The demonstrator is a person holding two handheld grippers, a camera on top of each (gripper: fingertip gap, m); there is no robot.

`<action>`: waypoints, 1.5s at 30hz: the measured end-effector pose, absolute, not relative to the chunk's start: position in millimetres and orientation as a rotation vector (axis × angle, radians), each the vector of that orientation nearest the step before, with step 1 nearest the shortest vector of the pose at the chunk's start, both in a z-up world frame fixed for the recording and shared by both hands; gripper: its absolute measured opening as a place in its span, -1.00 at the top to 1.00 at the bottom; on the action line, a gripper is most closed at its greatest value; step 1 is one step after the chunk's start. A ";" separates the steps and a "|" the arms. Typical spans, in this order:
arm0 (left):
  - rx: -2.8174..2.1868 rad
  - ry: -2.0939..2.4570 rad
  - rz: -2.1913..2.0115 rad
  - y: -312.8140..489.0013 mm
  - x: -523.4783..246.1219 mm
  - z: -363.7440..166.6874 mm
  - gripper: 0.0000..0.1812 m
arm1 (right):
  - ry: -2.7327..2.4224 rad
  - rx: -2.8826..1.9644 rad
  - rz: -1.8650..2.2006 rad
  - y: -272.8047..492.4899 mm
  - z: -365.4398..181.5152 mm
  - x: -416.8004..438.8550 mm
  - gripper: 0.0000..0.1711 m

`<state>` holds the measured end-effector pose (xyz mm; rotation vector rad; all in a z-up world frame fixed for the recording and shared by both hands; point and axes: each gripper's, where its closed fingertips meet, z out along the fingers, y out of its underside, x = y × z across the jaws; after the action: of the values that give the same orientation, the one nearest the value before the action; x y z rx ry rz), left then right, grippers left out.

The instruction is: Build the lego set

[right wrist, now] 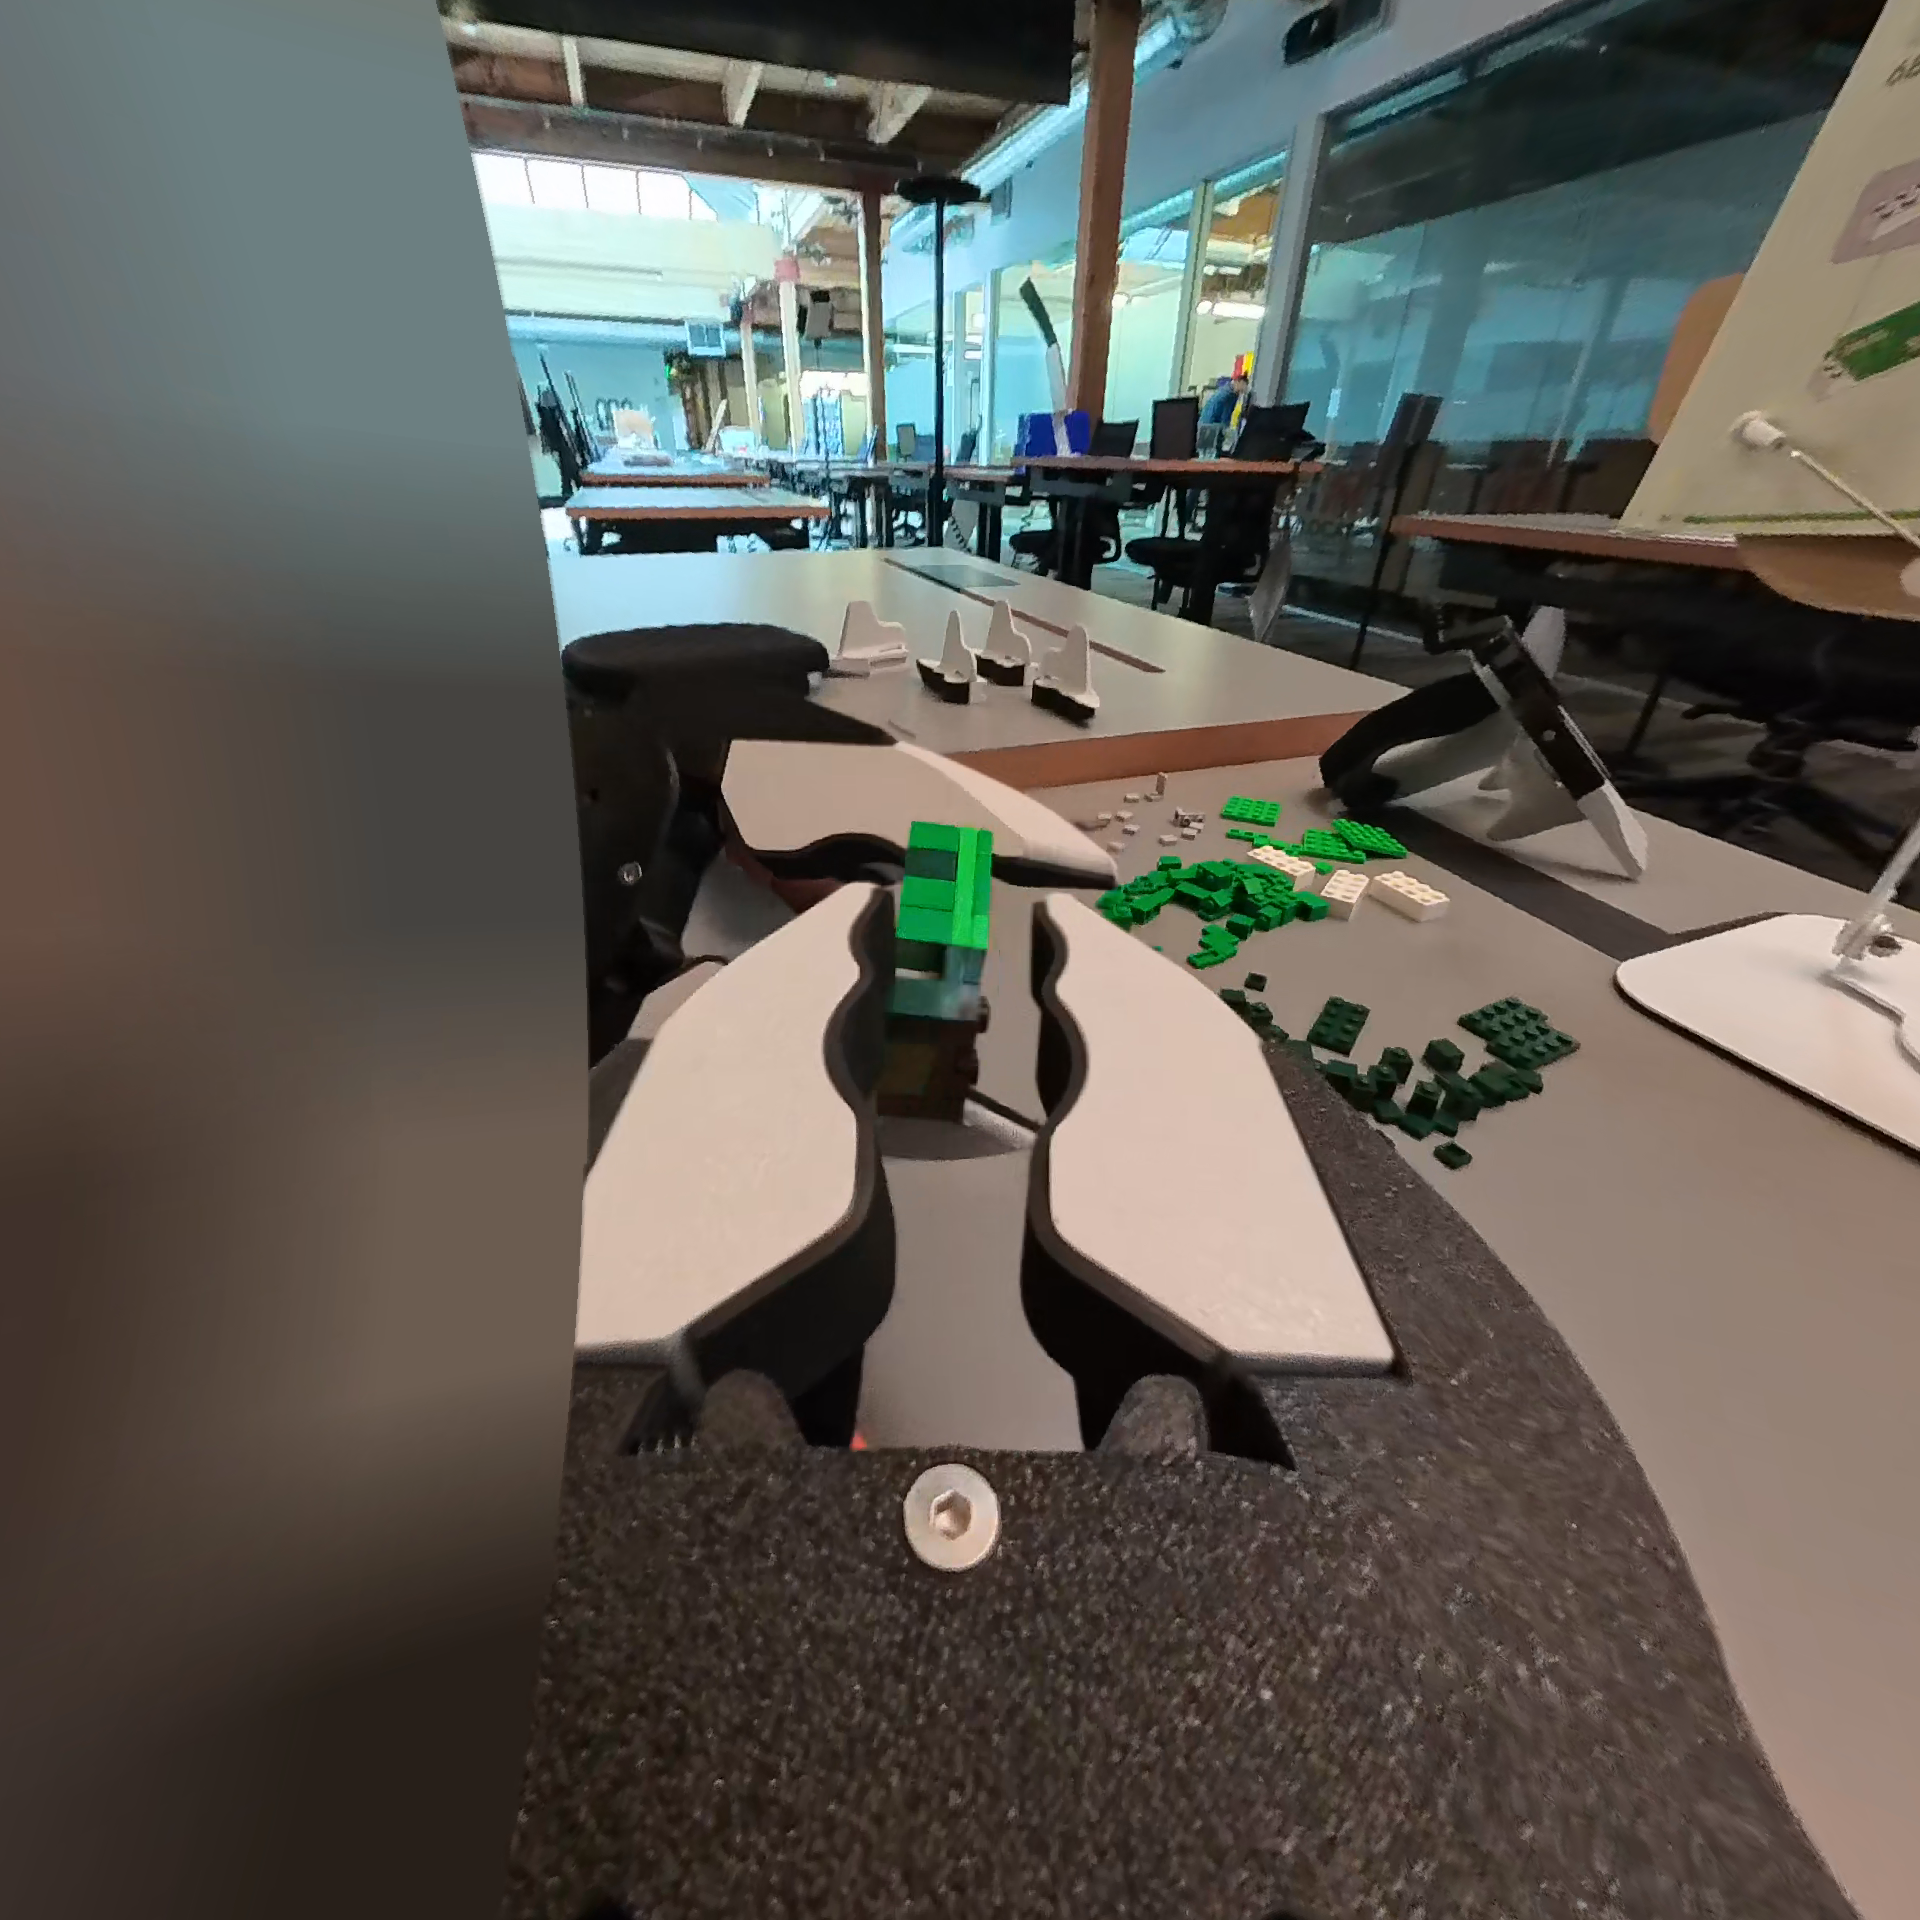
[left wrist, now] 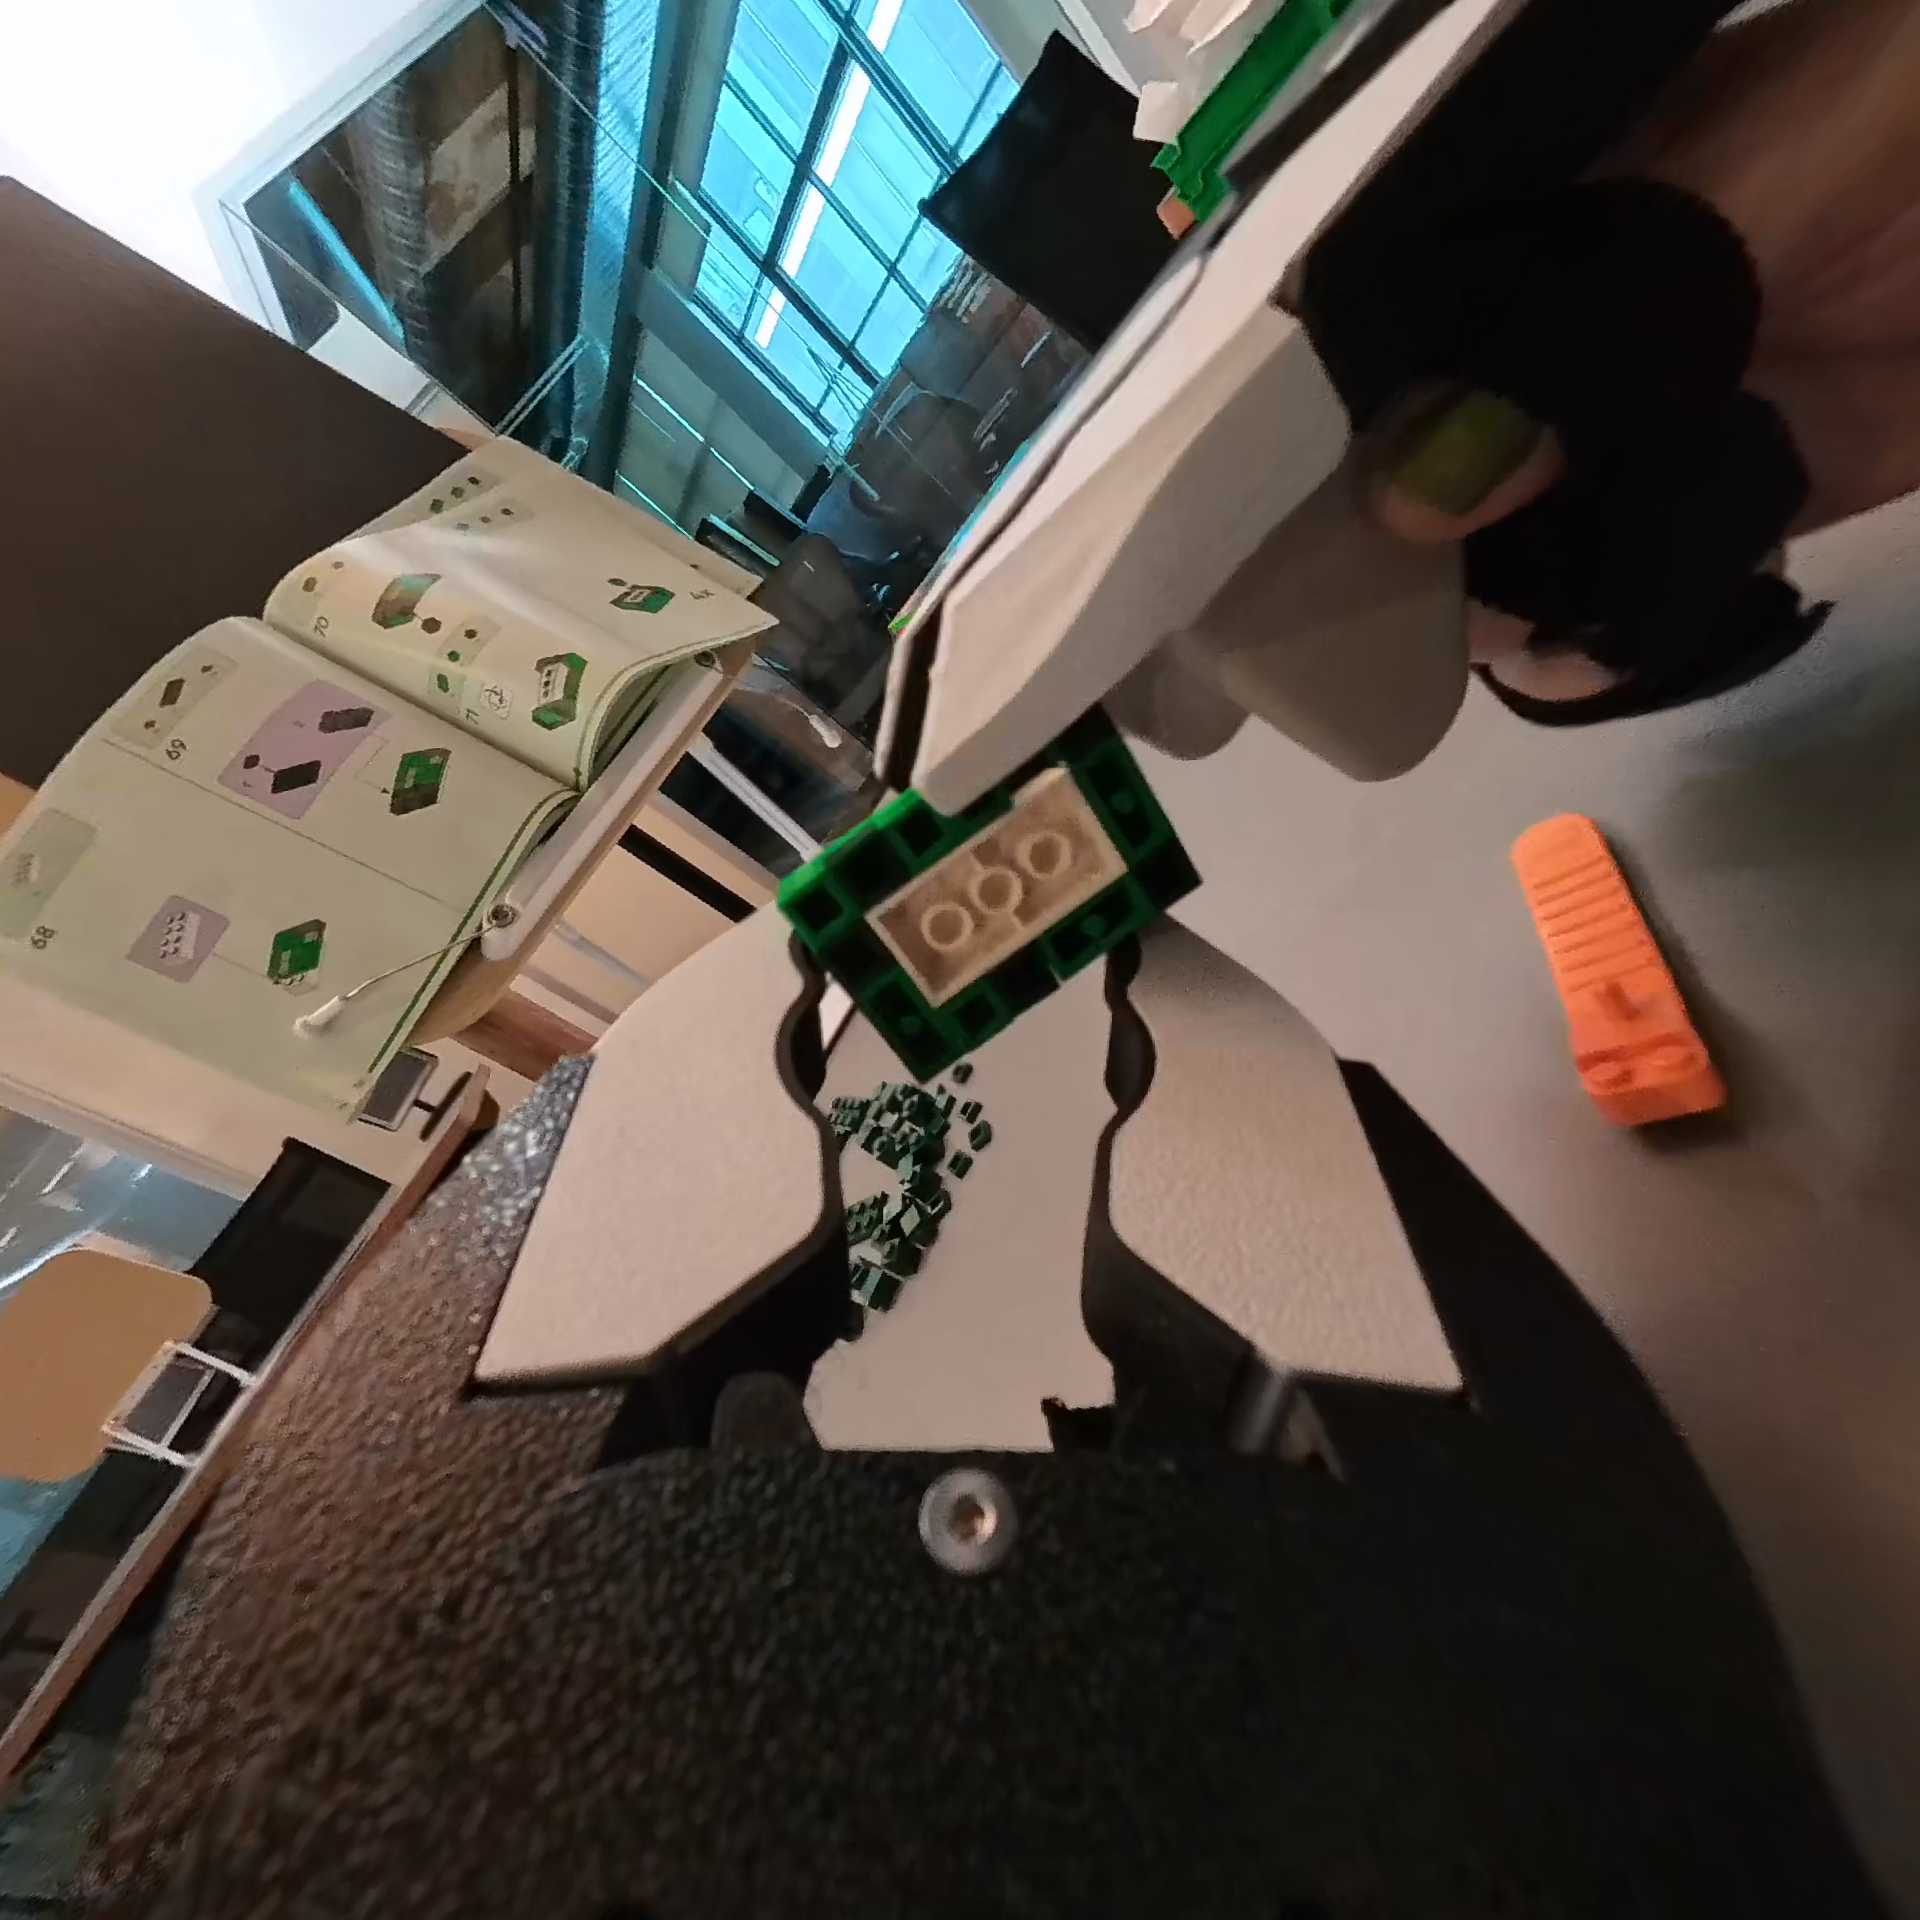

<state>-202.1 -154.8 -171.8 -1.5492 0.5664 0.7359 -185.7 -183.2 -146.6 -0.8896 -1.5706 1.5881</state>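
The left gripper [left wrist: 966, 956] pinches the green brick assembly [left wrist: 987, 914] at its fingertips; the right gripper [right wrist: 951, 935], spread, straddles it. Uneven squeezing could pop bricks loose.

Instruction booklet [left wrist: 343, 769], open on a stand [left wrist: 613, 821], pale green pages:
- left wrist view: black step numerals, one beside each building diagram, two on the near page and two on the far page, all legible
- same view: a small quantity mark beside the green part drawing at the far page's outer corner
- right wrist view: booklet page [right wrist: 1829, 260] at the upper right edge, one numeral cut off by the frame, not fully readable
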 end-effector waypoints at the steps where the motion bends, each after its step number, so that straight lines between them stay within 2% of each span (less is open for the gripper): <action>1: -1.555 0.579 0.742 -154.6 -201.6 -173.3 0.47 | -1.604 -0.883 1.581 -184.4 -148.7 -185.1 0.68; 5: -1.567 0.628 0.761 -153.1 -198.7 -178.5 0.49 | -1.775 -0.901 1.534 -185.3 -159.9 -180.7 0.69; 10: -1.598 0.649 0.756 -150.2 -198.3 -185.3 0.49 | -1.860 -0.964 1.551 -182.5 -167.9 -176.9 0.80; 11: -1.603 0.640 0.729 -149.4 -197.6 -185.8 0.44 | -1.840 -0.979 1.545 -179.7 -168.0 -178.5 0.80; 14: -1.607 0.579 0.606 -147.5 -193.5 -183.1 0.09 | -1.692 -1.026 1.575 -166.6 -161.0 -185.3 0.81; 16: -1.620 0.529 0.554 -146.5 -194.2 -182.2 -0.04 | -1.580 -1.033 1.667 -164.4 -152.6 -186.6 0.81; 18: -1.604 0.509 0.528 -147.9 -192.2 -178.7 0.02 | -1.504 -1.029 1.750 -167.7 -149.0 -187.0 0.80; 23: -1.508 0.499 0.613 -157.5 -192.7 -161.4 0.35 | -1.444 -1.039 1.904 -179.5 -147.3 -187.6 0.81; 31: -1.545 0.491 0.624 -156.5 -195.7 -165.6 0.34 | -1.439 -1.052 1.910 -178.4 -150.5 -190.0 0.81; 33: -1.573 0.484 0.629 -153.6 -198.0 -169.8 0.21 | -1.434 -1.037 1.957 -181.2 -147.3 -188.0 0.81; 37: -1.539 0.483 0.663 -156.7 -198.9 -164.5 0.36 | -1.422 -1.014 1.929 -181.7 -146.9 -188.3 0.81; 45: -1.608 0.536 0.718 -155.0 -205.0 -175.3 0.37 | -1.538 -1.034 1.755 -176.6 -159.2 -192.4 0.80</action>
<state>-205.0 -155.0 -175.3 -1.6083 0.5364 0.7183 -192.4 -176.6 -159.2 -1.0336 -1.5382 1.7554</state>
